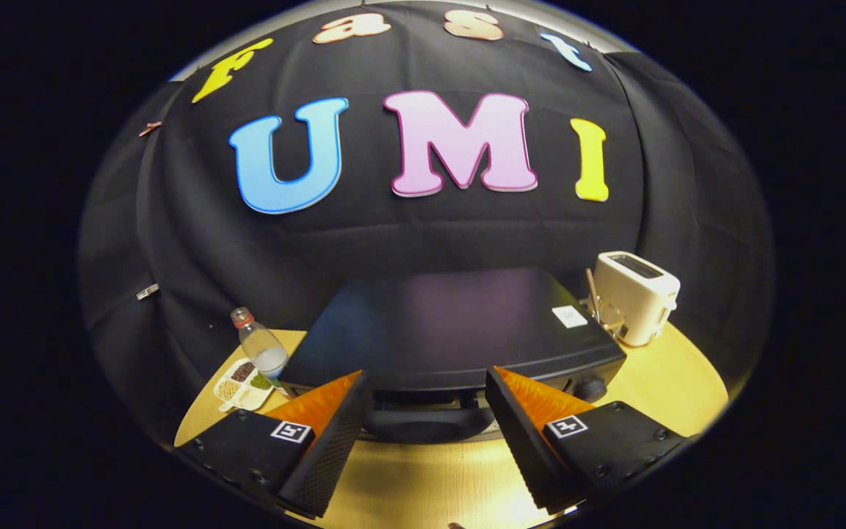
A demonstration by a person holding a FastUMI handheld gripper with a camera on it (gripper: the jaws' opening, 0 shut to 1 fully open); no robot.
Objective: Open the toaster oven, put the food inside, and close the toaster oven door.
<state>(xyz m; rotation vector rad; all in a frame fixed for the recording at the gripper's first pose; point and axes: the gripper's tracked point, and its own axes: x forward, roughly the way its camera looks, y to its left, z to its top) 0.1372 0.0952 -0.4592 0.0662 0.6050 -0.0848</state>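
Claw (423, 411) wide open, empty; its fingers flank the black boxy toaster oven's (460, 330) dark door handle (429, 425). Close squarely, then pull down.

Toaster oven (460, 330) front mostly hidden behind spread fingers (327, 433).

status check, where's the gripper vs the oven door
Gripper open, fingers either side of the door handle, not touching. Toaster oven door looks shut. Nothing between fingers and handle.
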